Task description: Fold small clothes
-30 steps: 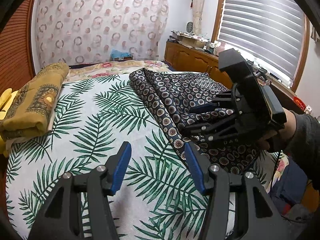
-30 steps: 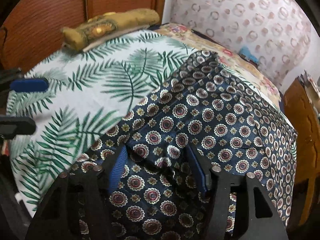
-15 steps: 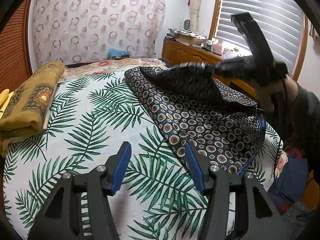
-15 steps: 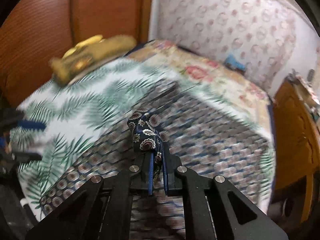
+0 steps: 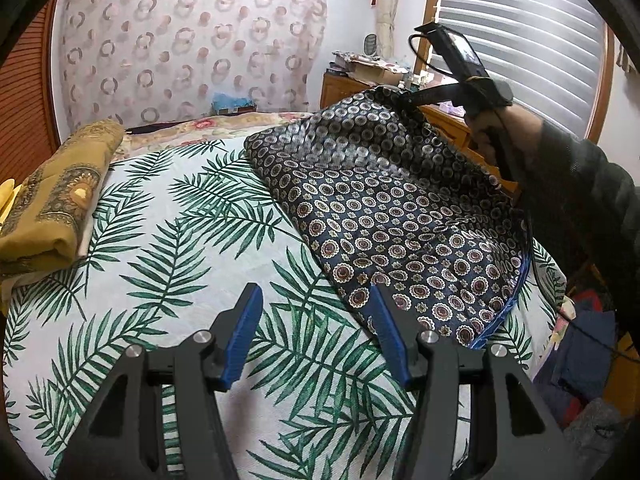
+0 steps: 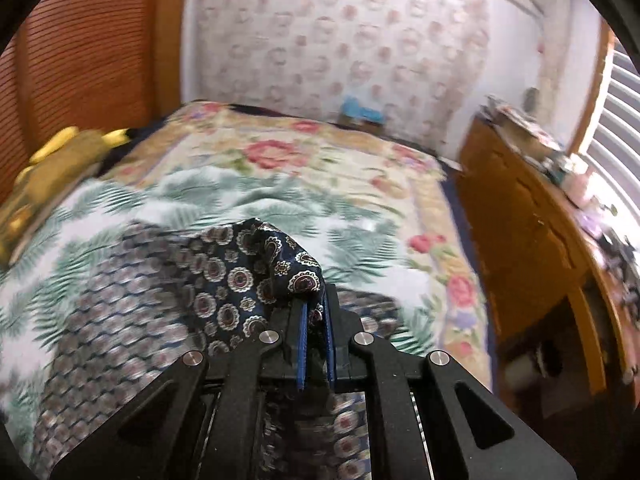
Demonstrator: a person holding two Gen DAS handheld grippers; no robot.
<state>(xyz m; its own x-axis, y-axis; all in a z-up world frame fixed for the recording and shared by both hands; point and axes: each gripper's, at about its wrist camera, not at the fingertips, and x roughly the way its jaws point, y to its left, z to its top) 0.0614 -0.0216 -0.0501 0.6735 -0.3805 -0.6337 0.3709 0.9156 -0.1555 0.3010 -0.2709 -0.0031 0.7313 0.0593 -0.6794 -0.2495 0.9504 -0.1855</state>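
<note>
A dark navy garment with round medallion print (image 5: 392, 216) lies on the right side of the palm-leaf bedsheet (image 5: 180, 248). My right gripper (image 6: 314, 320) is shut on a bunch of this garment (image 6: 248, 276) and holds it raised above the bed; in the left wrist view it (image 5: 404, 98) lifts the garment's far edge high. My left gripper (image 5: 316, 332) is open and empty, low over the sheet just left of the garment's near edge.
A folded mustard-yellow cloth (image 5: 60, 196) lies at the bed's left edge. A floral quilt (image 6: 304, 160) covers the far end. A wooden cabinet (image 6: 532, 232) stands to the right under a blinded window (image 5: 520, 40). Dark clothes (image 5: 584, 352) lie beside the bed.
My right gripper closed on the navy garment and lifted it up and toward the far end of the bed. My left gripper stayed open and nearly still.
</note>
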